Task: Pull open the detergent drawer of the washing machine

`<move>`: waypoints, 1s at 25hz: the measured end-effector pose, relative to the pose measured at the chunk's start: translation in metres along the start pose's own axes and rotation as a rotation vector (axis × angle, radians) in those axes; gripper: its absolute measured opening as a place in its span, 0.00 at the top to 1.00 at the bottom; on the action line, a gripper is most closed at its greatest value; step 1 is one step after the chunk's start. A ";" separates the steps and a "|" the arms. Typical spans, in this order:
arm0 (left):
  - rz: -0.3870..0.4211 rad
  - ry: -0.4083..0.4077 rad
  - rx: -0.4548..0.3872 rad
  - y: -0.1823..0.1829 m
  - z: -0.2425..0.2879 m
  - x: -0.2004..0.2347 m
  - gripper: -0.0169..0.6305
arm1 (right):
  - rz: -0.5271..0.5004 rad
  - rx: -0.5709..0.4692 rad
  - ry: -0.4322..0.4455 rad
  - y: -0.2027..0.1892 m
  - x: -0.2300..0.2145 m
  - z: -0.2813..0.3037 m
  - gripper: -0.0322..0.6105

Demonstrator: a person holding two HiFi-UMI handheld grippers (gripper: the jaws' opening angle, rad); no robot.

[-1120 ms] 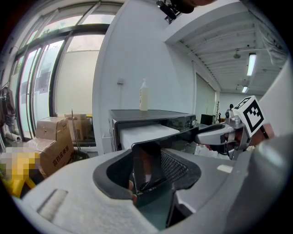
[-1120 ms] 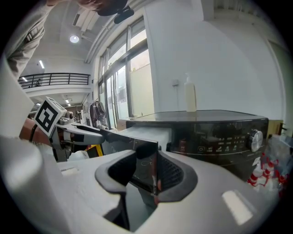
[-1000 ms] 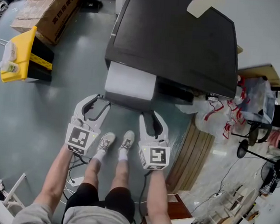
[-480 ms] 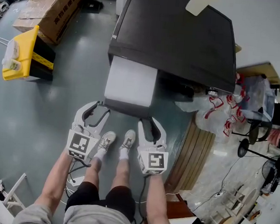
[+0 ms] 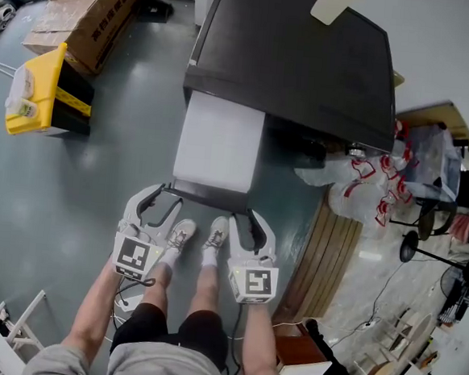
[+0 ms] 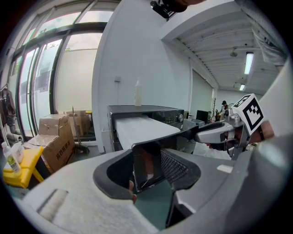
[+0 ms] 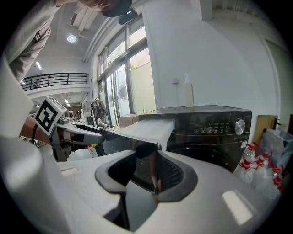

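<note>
Left gripper view has the left gripper (image 6: pixel 151 170) clamped on the dark front panel (image 6: pixel 145 157) of the drawer, with the panel's edge standing between its jaws and the ribbed pad against the glossy face. Right gripper view gives the same for the right gripper (image 7: pixel 147 177), whose jaws are closed on the panel's other end. Behind the panel, the drawer's (image 5: pixel 219 145) white body stands well out of the black washing machine (image 5: pixel 301 58), reaching over the floor (image 5: pixel 99 164) towards the person's feet.

The drawer looks like stiff, light plastic that should slide rather than need lifting. The glossy panel is probably slippery, so the pads should grip its edge squarely, not just pinch a corner. Holding one end in each gripper seems sound, though an uneven pull could twist the drawer and jam it in its slot. With this much out, I would expect the end stop to be near, and a hard tug there may strain the plastic. A bottle (image 6: pixel 138 93) stands on the machine's top, well clear of the drawer.
</note>
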State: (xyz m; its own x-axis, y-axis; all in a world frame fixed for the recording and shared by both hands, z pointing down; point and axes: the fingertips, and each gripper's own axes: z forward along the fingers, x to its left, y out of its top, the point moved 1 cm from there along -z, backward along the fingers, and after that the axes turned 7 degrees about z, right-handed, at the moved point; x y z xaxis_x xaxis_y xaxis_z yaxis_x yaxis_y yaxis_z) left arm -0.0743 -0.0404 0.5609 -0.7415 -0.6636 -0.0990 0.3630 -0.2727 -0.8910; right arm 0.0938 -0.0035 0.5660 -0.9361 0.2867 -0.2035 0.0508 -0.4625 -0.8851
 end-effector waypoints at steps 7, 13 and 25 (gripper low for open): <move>-0.005 -0.005 0.019 -0.006 -0.017 -0.011 0.68 | 0.012 0.022 -0.003 -0.006 0.012 -0.016 0.72; 0.008 -0.013 0.036 -0.013 -0.023 -0.014 0.68 | 0.026 0.033 -0.009 -0.016 0.016 -0.020 0.72; 0.018 0.016 0.037 -0.023 -0.020 -0.018 0.67 | 0.026 0.039 -0.014 -0.030 0.015 -0.017 0.71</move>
State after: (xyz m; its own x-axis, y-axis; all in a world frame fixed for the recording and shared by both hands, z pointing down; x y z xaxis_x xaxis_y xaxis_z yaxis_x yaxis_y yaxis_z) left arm -0.0803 -0.0078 0.5745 -0.7433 -0.6577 -0.1222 0.3967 -0.2862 -0.8722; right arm 0.0843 0.0291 0.5822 -0.9393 0.2628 -0.2206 0.0621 -0.5022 -0.8625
